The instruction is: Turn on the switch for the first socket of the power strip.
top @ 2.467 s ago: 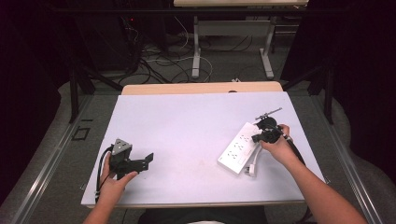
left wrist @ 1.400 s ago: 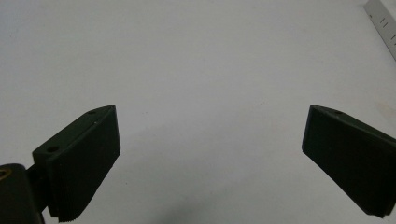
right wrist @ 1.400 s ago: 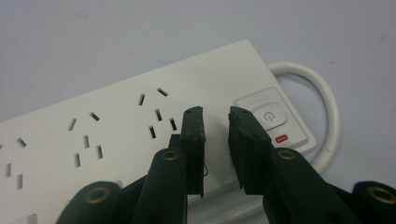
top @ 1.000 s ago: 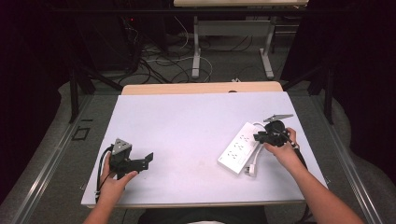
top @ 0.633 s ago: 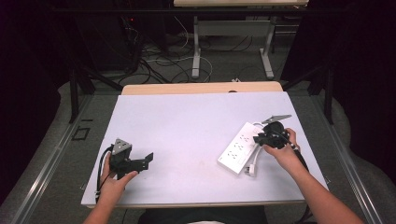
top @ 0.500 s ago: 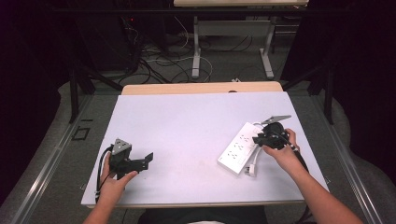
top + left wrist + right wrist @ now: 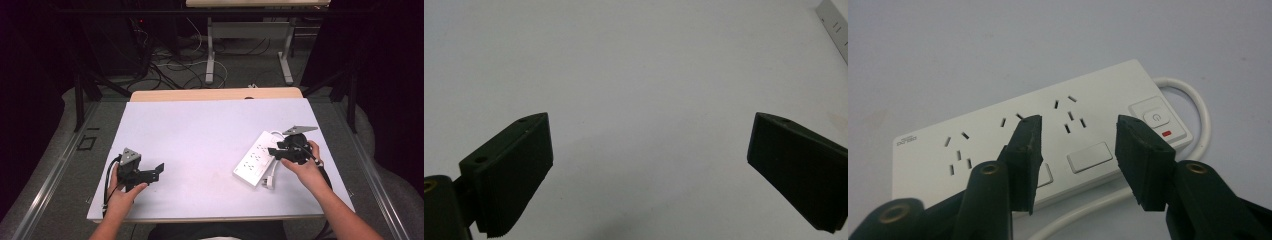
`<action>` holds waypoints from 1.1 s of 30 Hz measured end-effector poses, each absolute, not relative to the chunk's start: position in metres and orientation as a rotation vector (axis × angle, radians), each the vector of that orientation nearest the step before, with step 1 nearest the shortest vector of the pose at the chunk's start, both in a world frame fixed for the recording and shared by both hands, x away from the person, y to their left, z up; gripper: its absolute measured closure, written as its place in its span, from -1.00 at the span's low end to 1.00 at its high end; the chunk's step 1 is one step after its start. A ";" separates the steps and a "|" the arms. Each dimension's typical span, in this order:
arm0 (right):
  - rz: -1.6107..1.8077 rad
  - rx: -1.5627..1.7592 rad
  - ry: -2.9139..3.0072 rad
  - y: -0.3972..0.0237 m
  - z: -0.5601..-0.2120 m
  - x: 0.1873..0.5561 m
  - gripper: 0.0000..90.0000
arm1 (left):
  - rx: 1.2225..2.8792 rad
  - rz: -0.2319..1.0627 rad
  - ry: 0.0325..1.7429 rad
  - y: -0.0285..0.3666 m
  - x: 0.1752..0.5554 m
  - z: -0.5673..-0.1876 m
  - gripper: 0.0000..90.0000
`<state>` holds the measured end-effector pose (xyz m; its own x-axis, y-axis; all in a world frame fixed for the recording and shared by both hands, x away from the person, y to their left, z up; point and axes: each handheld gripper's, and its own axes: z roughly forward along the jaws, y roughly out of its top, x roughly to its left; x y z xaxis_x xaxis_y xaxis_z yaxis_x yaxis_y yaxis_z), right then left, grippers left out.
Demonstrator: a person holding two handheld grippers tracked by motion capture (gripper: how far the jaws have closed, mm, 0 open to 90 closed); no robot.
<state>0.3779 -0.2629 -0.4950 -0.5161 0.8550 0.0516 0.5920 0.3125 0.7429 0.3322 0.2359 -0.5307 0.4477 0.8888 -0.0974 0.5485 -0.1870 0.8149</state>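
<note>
A white power strip [image 7: 254, 159] with several sockets lies at the right of the white table [image 7: 200, 130]. Its white cable and plug [image 7: 270, 181] curl at its near end. My right gripper [image 7: 273, 151] hovers at the strip's right side. In the right gripper view its jaws [image 7: 1078, 131] stand apart above the strip [image 7: 983, 140], near the switch [image 7: 1157, 118]. They have just been opening, and nothing is between them. My left gripper [image 7: 159, 170] rests at the table's left front. It is wide open [image 7: 649, 145] over bare tabletop.
A wooden strip [image 7: 215, 94] runs along the table's far edge. Beyond it, on the dark floor, lie loose cables [image 7: 175, 65] and stand the legs of another table [image 7: 210, 55]. Metal rails run beside the table on both sides.
My right gripper has drawn back a little from the strip's far end towards the person. The left gripper and the power strip have kept still.
</note>
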 end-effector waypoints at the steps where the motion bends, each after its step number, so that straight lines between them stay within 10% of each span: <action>1: 1.042 1.292 2.230 -0.263 -0.494 0.377 0.08 | 1.865 0.515 1.215 0.236 0.332 -0.531 -0.90; 33: 1.110 1.368 2.063 -0.284 -0.479 0.321 -1.00 | 1.852 0.522 1.223 0.238 0.331 -0.529 -0.90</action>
